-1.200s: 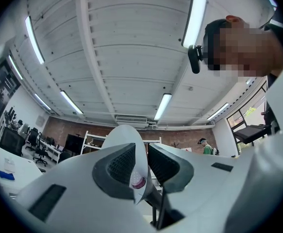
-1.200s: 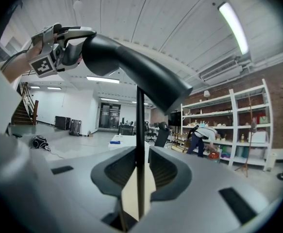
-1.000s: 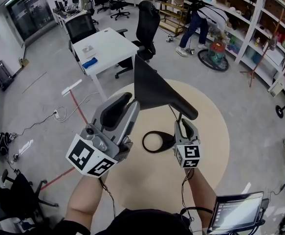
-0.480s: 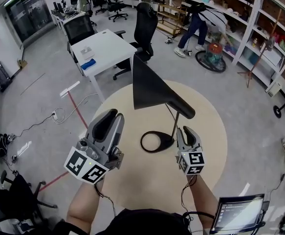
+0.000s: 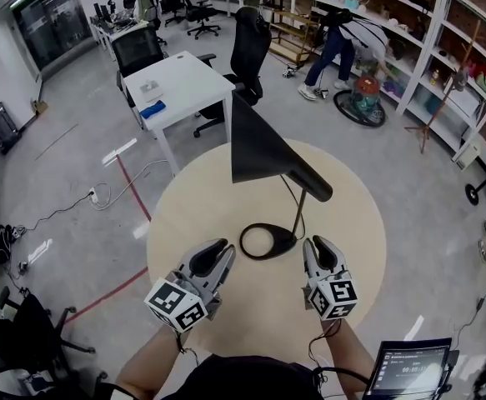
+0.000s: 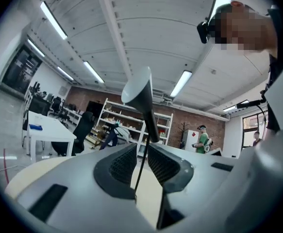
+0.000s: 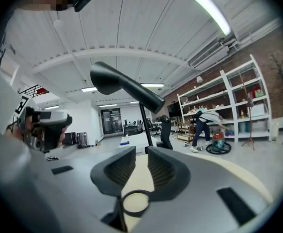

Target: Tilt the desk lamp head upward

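**Black cone-headed metal desk lamp (image 5: 263,152) standing mid-way across the round beige table (image 5: 217,307).**
Left gripper (image 5: 215,258) and right gripper (image 5: 322,252): jaws closed, empty, short of the lamp. Head probably light, hinge stiff, shade smooth; grasp the cone's rim.

A white desk (image 5: 184,77) stands at eleven o'clock, a black office chair (image 5: 252,40) at twelve, a person (image 5: 347,32) bent by shelves (image 5: 443,48) at one, a screen (image 5: 408,367) at five.
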`<state>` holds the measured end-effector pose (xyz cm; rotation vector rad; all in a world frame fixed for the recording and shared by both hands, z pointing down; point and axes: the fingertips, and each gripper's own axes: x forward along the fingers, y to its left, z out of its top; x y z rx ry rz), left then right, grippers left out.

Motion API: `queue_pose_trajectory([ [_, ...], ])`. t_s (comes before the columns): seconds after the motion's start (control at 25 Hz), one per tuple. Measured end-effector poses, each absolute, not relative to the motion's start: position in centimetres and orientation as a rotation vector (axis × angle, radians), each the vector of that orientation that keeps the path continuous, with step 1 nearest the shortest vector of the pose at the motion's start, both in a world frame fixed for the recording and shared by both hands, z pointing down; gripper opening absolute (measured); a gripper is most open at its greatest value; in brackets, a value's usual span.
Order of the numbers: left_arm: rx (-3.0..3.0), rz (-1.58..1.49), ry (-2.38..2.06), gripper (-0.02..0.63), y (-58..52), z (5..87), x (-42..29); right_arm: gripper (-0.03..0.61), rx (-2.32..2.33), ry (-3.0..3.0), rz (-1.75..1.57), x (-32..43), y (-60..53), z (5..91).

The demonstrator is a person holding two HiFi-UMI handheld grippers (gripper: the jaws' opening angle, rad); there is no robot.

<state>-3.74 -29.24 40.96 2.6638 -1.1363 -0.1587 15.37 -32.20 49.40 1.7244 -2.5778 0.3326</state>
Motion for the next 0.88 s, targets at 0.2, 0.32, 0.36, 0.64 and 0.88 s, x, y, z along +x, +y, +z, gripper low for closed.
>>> queue_pose_trajectory([
  [0.2,2.610,-0.012,-1.067,0.064,-25.7,46.0,-2.2,0.074,1.714,-2.600,0.430,15.8,-29.2,49.1],
  [0.32,2.569,0.036,-1.036,0.064,-24.1,48.4,-2.1,0.074,1.700,-2.600,0.475,15.6,-27.3,49.8],
  [0.36,2.560,0.054,-1.031,0.064,-23.7,49.0,-2.1,0.074,1.694,-2.596,0.490,15.5,-26.7,50.3],
  [0.64,2.460,0.130,-0.985,0.064,-21.1,52.9,-1.5,0.074,1.611,-2.566,0.610,14.6,-23.3,52.9],
  [0.88,2.435,0.198,-0.920,0.064,-18.7,55.5,-0.2,0.074,1.518,-2.563,0.653,12.7,-20.9,54.4],
])
